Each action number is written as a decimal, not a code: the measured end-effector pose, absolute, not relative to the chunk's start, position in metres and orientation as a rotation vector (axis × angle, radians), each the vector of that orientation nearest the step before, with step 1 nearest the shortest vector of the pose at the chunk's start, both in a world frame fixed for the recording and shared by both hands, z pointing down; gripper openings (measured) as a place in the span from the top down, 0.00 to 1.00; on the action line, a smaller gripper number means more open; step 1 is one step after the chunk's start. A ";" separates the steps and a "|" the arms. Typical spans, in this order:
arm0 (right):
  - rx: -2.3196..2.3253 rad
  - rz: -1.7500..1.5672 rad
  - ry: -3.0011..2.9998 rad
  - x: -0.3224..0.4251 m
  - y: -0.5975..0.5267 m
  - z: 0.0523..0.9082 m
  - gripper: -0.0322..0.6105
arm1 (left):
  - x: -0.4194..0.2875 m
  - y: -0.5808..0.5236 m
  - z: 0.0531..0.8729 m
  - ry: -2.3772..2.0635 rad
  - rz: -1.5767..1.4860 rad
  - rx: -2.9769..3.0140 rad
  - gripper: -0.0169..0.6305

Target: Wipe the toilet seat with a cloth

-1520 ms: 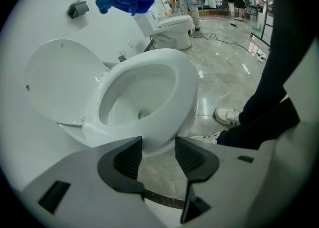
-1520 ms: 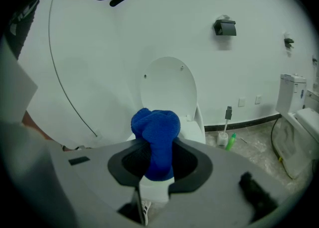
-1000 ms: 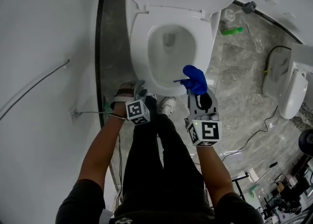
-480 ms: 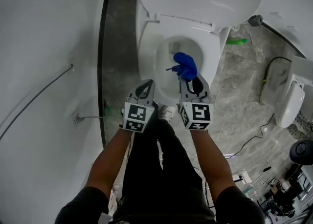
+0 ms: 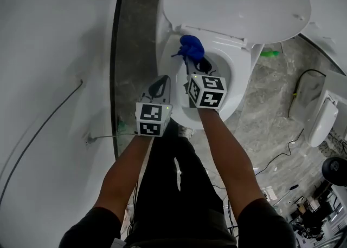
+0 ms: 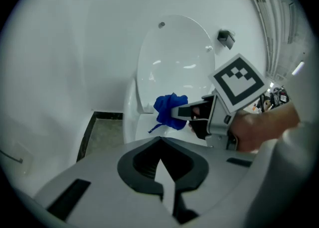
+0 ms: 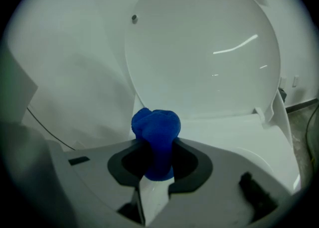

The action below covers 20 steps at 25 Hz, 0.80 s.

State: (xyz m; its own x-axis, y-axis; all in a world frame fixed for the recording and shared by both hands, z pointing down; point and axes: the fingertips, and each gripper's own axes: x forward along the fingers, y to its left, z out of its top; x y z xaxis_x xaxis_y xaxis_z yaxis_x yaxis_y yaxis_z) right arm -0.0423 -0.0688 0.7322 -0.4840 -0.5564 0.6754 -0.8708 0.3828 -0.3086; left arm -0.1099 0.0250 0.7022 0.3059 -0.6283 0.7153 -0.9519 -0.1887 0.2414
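Observation:
The white toilet has its lid [image 5: 238, 3] raised, and its seat [image 5: 234, 87] lies down over the bowl. My right gripper [image 5: 191, 60] is shut on a bunched blue cloth [image 5: 191, 47] at the back left of the seat, near the hinge. In the right gripper view the cloth [image 7: 157, 130] bulges out between the jaws, with the lid [image 7: 209, 48] behind it. My left gripper [image 5: 160, 84] hovers at the bowl's left front rim. Its jaws have just been closing with nothing between them and now stand shut. The left gripper view shows this gripper [image 6: 160, 148] below the cloth [image 6: 168, 108].
A white wall [image 5: 54, 52] runs close on the left, with a thin hose [image 5: 43, 128] on it. A dark floor strip [image 5: 133, 36] lies beside the bowl. A green object [image 5: 271, 53], cables and a white appliance [image 5: 320, 114] are on the right floor. My legs [image 5: 173, 176] stand before the toilet.
My right gripper has carried the cloth from the bowl's front rim to the back left of the seat. My left gripper rolled, rose beside the bowl and closed its jaws.

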 end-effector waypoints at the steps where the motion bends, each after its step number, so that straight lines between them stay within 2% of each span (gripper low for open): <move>1: 1.220 0.906 -2.164 -0.045 -0.074 0.739 0.81 | -0.116 0.020 0.705 -1.417 0.624 1.889 0.96; 11: 1.239 0.813 -2.013 -0.035 -0.101 0.766 0.81 | -0.137 -0.014 0.723 -1.450 0.623 1.797 0.96; 20: 1.411 0.867 -1.891 0.050 -0.111 0.771 0.81 | -0.090 -0.032 0.720 -1.385 0.666 1.885 0.96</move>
